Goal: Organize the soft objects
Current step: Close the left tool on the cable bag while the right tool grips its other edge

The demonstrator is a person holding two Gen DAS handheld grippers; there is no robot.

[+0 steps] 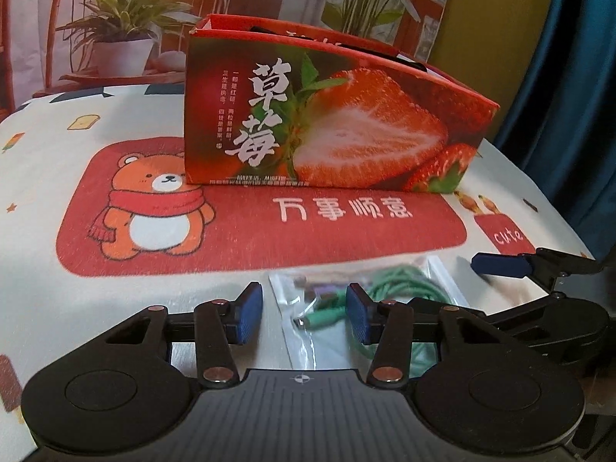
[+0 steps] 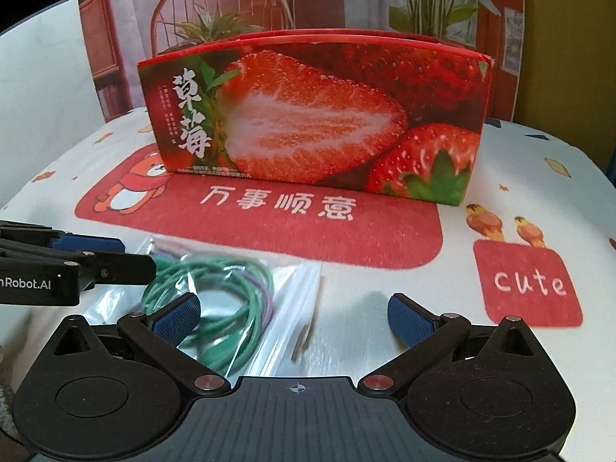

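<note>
A clear plastic bag [image 1: 308,342] holding a coiled green and purple cable [image 2: 215,292] lies flat on the tablecloth near the front edge. My left gripper [image 1: 304,313] is open, its blue pads on either side of the bag's left end, just above it. My right gripper [image 2: 294,317] is wide open over the bag's right part; its left pad [image 2: 175,317] sits over the cable coil. The left gripper shows in the right wrist view [image 2: 96,258] at the left. A red strawberry-print box [image 1: 327,115], open at the top, stands behind the bag.
The table is covered by a white cartoon cloth [image 2: 500,346] with a red bear panel [image 1: 161,211] and a red "cute" patch [image 2: 529,285]. A backdrop with a chair and plants hangs behind. A blue curtain [image 1: 577,77] is at the right.
</note>
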